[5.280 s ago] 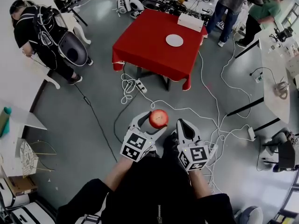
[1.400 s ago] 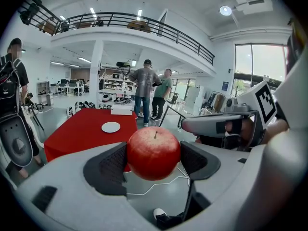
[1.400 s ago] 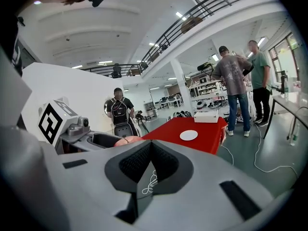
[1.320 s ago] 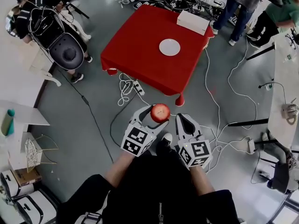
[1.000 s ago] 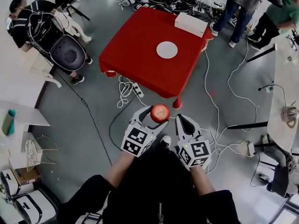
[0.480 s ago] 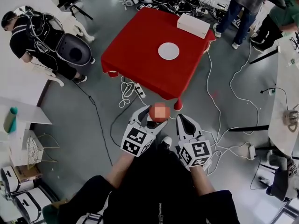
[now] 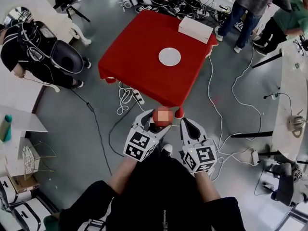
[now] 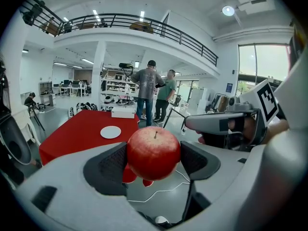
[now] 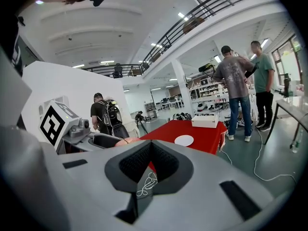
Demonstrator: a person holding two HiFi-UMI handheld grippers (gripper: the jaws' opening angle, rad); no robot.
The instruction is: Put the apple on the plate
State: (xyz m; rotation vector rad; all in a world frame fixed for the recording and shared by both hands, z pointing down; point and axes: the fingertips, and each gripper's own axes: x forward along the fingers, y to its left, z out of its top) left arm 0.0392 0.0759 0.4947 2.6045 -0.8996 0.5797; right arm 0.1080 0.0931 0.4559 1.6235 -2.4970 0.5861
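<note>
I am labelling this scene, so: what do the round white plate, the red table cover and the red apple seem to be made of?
Round white plate: ceramic or plastic, smooth and plain; too small to decide.
Red table cover: cloth, matt; its corners hang down loosely.
Red apple: probably real fruit, with speckled skin and a stem; a replica is possible.

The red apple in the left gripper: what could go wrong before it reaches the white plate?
1. The round red apple is held only at its sides by the left gripper; it could slip out on the way.
2. White cables lie on the floor before the red-clothed table; the person could trip before reaching the round white plate.
</note>
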